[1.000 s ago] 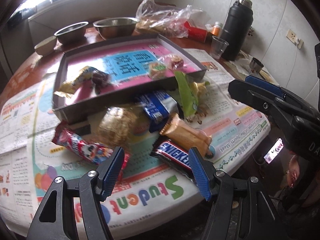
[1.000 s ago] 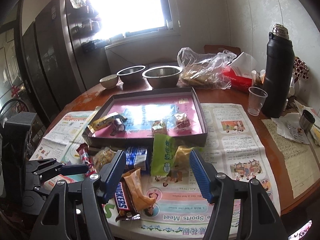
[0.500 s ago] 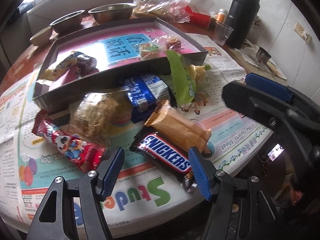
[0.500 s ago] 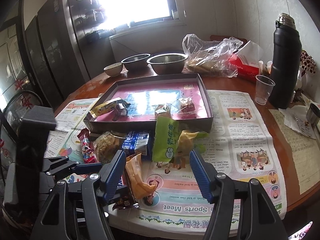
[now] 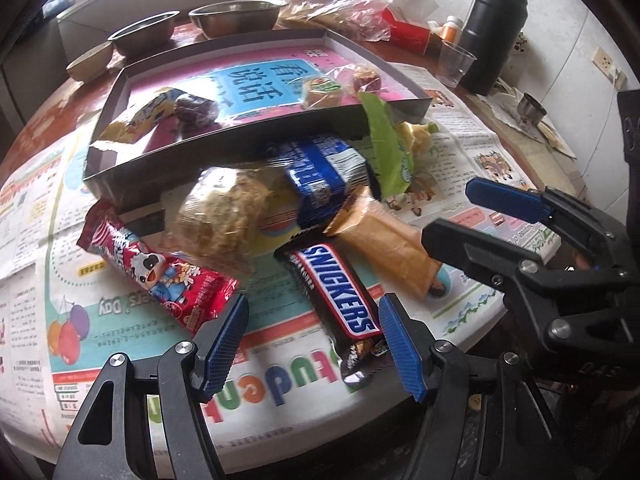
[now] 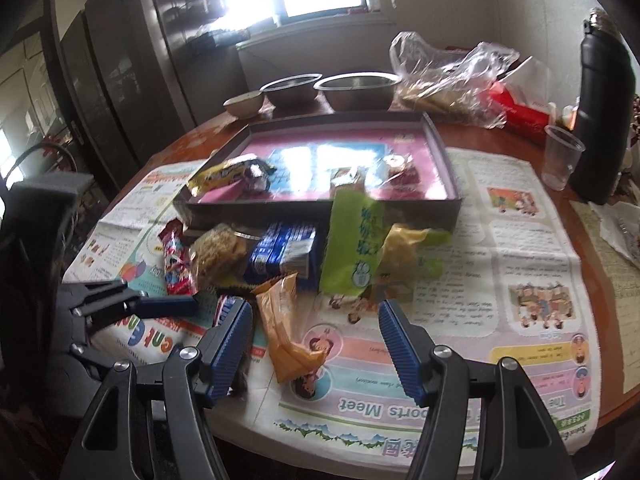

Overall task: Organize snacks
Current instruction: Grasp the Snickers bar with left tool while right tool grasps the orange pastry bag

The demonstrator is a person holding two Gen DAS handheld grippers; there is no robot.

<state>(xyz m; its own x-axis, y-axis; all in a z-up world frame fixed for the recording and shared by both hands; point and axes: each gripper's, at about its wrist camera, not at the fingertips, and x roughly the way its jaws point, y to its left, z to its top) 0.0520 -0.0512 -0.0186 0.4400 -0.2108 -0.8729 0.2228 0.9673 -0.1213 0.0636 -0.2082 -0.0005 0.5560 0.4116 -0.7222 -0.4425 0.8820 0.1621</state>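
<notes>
Sitting at twelve o'clock on the newspaper-covered table (image 6: 520, 280), the shallow dark tray (image 5: 224, 148) with its pink and blue floor holds a few wrapped sweets, and at its six o'clock lies a heap of snacks. Only the left wrist view shows the Snickers bar (image 5: 336, 296) whole, its near end between the wide, empty left gripper (image 5: 314, 346). The right wrist view shows the right gripper (image 6: 316, 350), half open and holding nothing, over the orange wrapper (image 6: 286, 332).

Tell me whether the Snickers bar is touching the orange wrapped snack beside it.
Touching. The left wrist view shows the upper right edge of the Snickers bar meeting the near edge of the orange snack, with no newspaper showing between them.
</notes>
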